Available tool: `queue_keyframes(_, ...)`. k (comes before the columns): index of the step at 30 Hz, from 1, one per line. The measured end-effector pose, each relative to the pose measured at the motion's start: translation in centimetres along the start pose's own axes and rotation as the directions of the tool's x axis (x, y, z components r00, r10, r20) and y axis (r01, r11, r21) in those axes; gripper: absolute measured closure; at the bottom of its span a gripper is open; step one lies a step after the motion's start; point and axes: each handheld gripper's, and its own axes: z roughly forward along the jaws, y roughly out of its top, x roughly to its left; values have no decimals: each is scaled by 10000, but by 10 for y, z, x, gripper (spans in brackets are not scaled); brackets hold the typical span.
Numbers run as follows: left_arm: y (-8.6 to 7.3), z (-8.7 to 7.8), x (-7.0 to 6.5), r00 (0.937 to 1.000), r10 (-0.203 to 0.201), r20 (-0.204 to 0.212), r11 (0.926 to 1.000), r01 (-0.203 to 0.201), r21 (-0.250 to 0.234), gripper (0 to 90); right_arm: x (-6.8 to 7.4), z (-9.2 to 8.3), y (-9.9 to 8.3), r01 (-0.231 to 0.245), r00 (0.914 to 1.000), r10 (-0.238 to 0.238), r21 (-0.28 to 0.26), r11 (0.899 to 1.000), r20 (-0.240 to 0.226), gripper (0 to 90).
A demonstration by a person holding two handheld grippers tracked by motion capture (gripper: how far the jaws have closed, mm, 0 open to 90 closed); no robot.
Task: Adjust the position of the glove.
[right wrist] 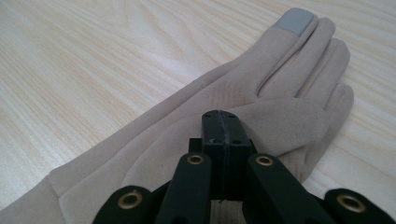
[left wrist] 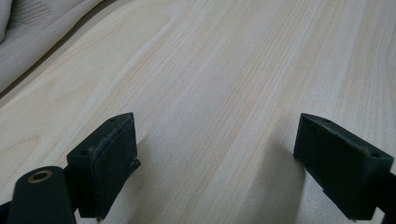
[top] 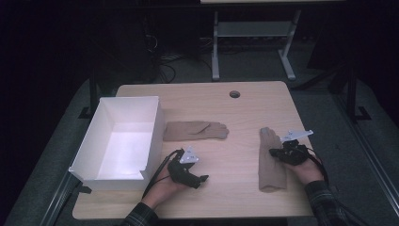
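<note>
Overhead, high view: light wood table w/ a round cable hole near far edge; dark room, grey carpet, a white desk frame behind. White open box at table's left. Tan glove lies flat at right, fingers toward far edge; second tan glove lies just beside the box, fingers pointing right. Right gripper sits over the 1st glove's mid part; left gripper low on bare wood, well apart from both gloves.

Left gripper view: pale wood grain, box wall at top-left corner. Left gripper jaws spread wide, nothing betw. them, bare table under.

Right gripper view: glove beige, suede-like, grey patch on one fingertip, thumb folded across palm. Right gripper jaws pressed together, tips at the thumb area; whether fabric is pinched, can't tell.
</note>
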Motion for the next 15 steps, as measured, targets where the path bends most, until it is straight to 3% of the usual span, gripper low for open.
queue_keyframes(2,0,0,0,10000,-9,3,10000,9,-7,126,2,0,-1,96,9999,-95,-85,9999,75,900)
queue_keyframes(7,0,0,0,10000,78,-44,10000,-78,-7,126,13,1,0,356,9990,-356,5,9994,-265,900)
queue_keyframes(8,0,0,1,9999,98,-48,10000,-98,-3,126,22,1,1,429,9984,-426,57,9991,-379,900)
queue_keyframes(15,0,0,0,10000,-28,-7,10000,28,-8,126,48,2,2,925,9931,-907,211,9955,-743,900)
